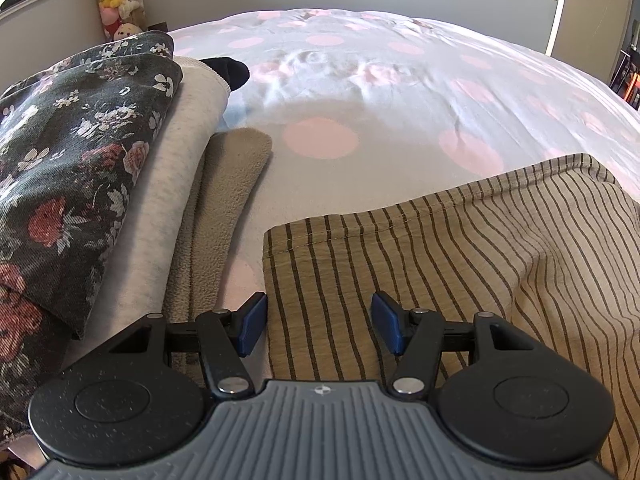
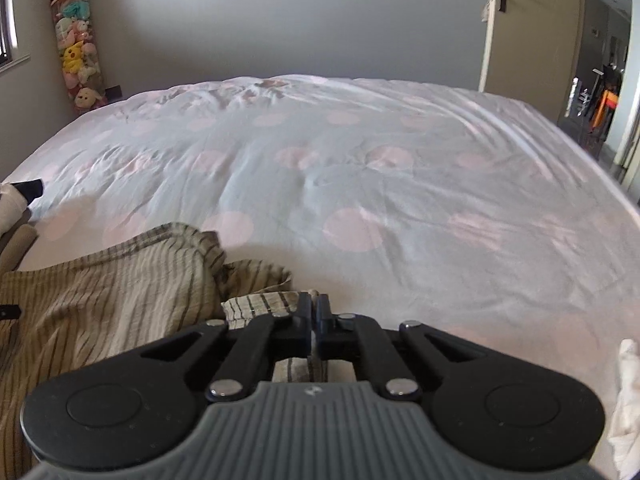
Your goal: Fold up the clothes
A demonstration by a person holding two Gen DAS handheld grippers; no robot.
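Two grippers over the bed (image 2: 400, 152). Striped shirt (image 1: 420, 264) lay on its near edge, right of folded pile (image 1: 100, 184). Left gripper (image 1: 319, 326) spread wide over shirt hem, pinching nothing. Right gripper (image 2: 315, 312) clamped on shirt fabric.

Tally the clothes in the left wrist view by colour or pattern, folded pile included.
Dark floral garment: 1
Light grey garment: 1
Tan fleece garment: 1
Navy item behind the pile: 1
Beige striped garment: 1
Total: 5
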